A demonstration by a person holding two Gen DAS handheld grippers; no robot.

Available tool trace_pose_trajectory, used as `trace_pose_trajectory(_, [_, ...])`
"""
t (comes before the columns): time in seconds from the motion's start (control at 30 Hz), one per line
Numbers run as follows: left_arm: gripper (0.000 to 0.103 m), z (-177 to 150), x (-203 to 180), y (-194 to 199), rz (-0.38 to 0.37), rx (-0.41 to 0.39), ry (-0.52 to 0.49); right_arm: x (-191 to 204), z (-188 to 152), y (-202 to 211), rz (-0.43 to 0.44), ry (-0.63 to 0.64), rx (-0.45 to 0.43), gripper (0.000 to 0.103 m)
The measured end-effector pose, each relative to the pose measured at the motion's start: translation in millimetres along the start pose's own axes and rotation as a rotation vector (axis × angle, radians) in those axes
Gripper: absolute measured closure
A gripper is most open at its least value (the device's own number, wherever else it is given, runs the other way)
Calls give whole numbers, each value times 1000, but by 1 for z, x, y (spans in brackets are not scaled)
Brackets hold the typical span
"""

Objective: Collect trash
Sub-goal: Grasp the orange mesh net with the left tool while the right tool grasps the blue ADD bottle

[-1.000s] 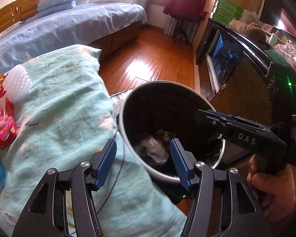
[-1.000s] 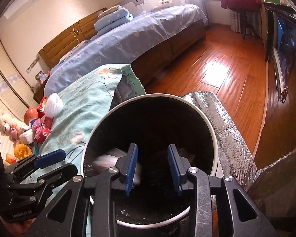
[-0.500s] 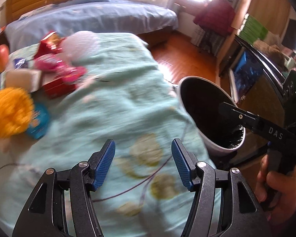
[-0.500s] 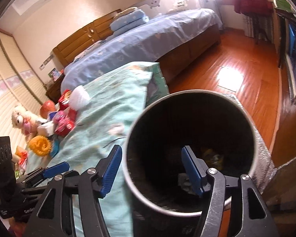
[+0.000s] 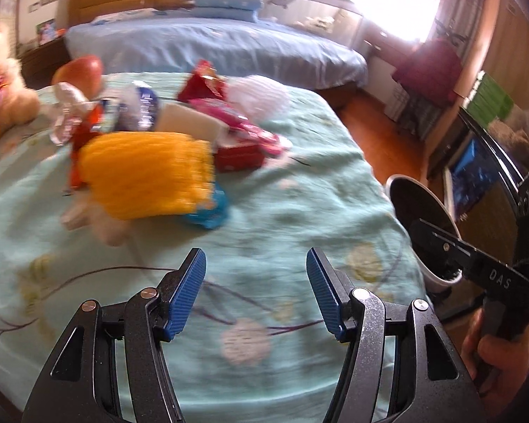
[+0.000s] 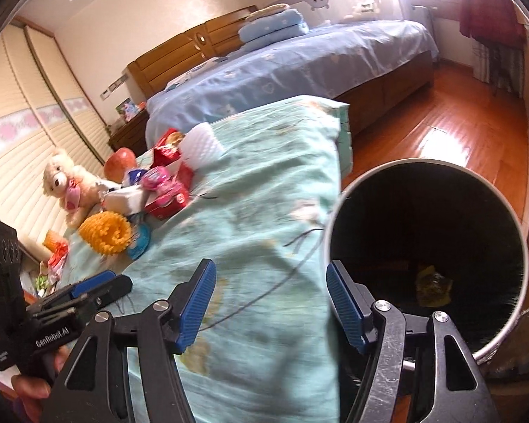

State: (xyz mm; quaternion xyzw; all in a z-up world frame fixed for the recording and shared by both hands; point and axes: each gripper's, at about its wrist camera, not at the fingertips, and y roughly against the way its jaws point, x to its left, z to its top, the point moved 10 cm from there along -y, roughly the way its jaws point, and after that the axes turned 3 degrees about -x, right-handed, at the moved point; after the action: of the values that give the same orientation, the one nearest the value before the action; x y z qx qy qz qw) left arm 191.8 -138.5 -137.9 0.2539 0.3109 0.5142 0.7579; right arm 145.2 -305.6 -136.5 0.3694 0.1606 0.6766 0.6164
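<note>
A pile of trash lies on the teal quilt (image 5: 299, 211): a yellow foam net (image 5: 144, 176), a red box (image 5: 239, 151), a white foam net (image 5: 261, 98), a blue wrapper (image 5: 208, 211) and several packets. My left gripper (image 5: 255, 271) hovers open over bare quilt just short of the pile, nothing between its fingers. My right gripper (image 6: 269, 282) is open too, straddling the quilt's edge beside the white-rimmed bin (image 6: 335, 211). A crumpled yellow scrap (image 6: 433, 282) lies deep in the bin. The pile (image 6: 158, 197) sits far left in the right wrist view.
A teddy bear (image 6: 63, 183) and a red apple-shaped thing (image 5: 81, 74) sit beyond the pile. A blue bed (image 5: 211, 46) stands behind, wooden floor (image 6: 441, 134) to the right. A dark cabinet (image 5: 483, 183) rises right behind the bin (image 5: 423, 218).
Both grippers swung left, away from over the bin and toward the pile on the quilt. The right jaws spread much wider. The left jaws kept their width.
</note>
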Motion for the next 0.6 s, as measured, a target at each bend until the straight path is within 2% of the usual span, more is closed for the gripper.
trace_pose_trajectory(0.27, [41, 1, 48, 9, 63, -24, 69, 35, -5, -19, 44, 51, 27, 36])
trace_pose_trajectory(0.6, [41, 11, 86, 5, 66, -25, 106, 71, 3, -42, 74, 120, 41, 36])
